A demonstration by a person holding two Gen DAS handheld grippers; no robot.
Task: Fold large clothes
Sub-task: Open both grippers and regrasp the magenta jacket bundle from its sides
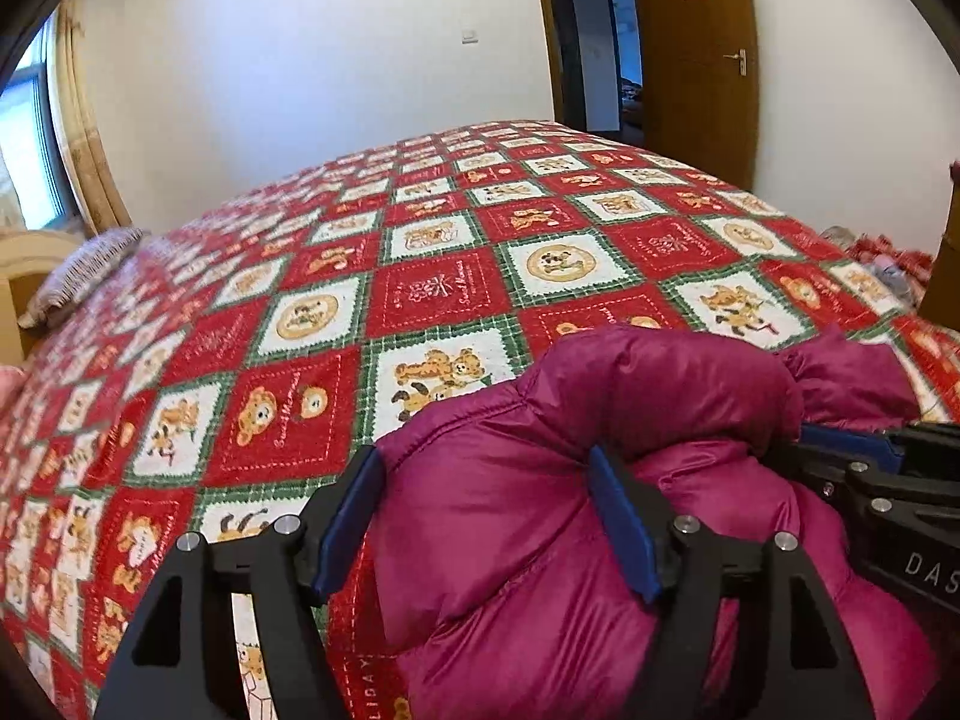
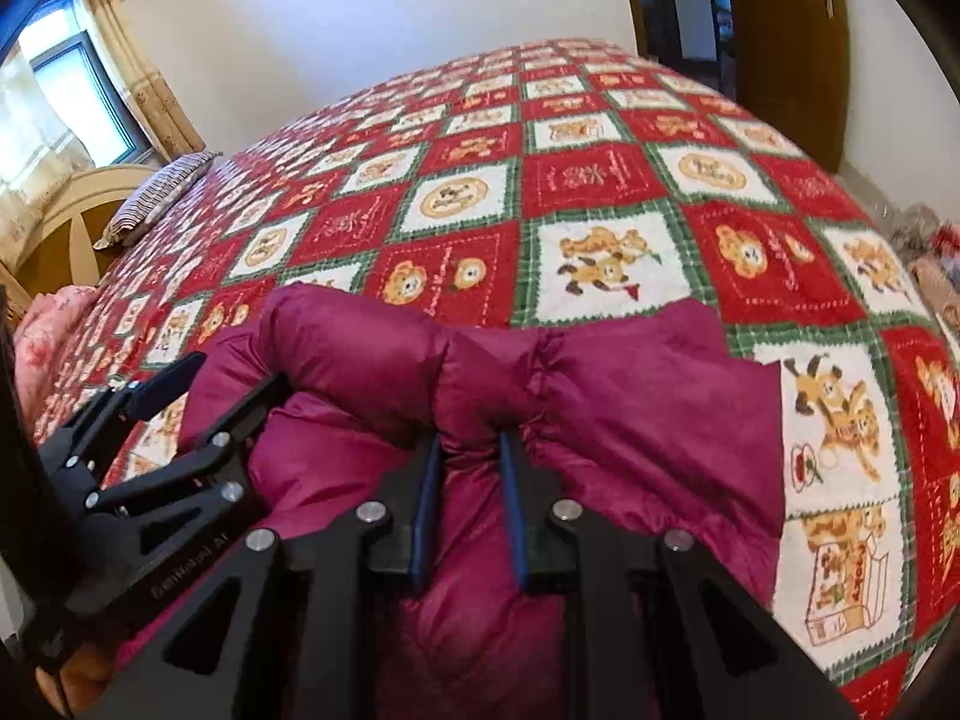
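Observation:
A magenta padded jacket (image 1: 648, 384) lies bunched on the near part of the bed, also seen in the right wrist view (image 2: 636, 408). My left gripper (image 1: 483, 459) stands open and wide over the jacket's left edge. Its left pad (image 1: 351, 516) is off the fabric, and its right pad (image 1: 624, 522) rests against a puffy fold. My right gripper (image 2: 470, 441) is shut on a pinched ridge of the jacket, its blue pads close together. Each gripper shows in the other's view: the right gripper (image 1: 870, 462) at the far right, the left gripper (image 2: 222, 384) at the left.
The bed carries a red, white and green bear-patterned blanket (image 1: 432, 288). A striped pillow (image 1: 78, 276) and a cream headboard (image 2: 90, 210) are at the far left, with a window (image 2: 78, 96) and curtains behind. A brown door (image 1: 696, 60) stands open at the back right. Clothes are piled (image 1: 882, 270) past the bed's right edge.

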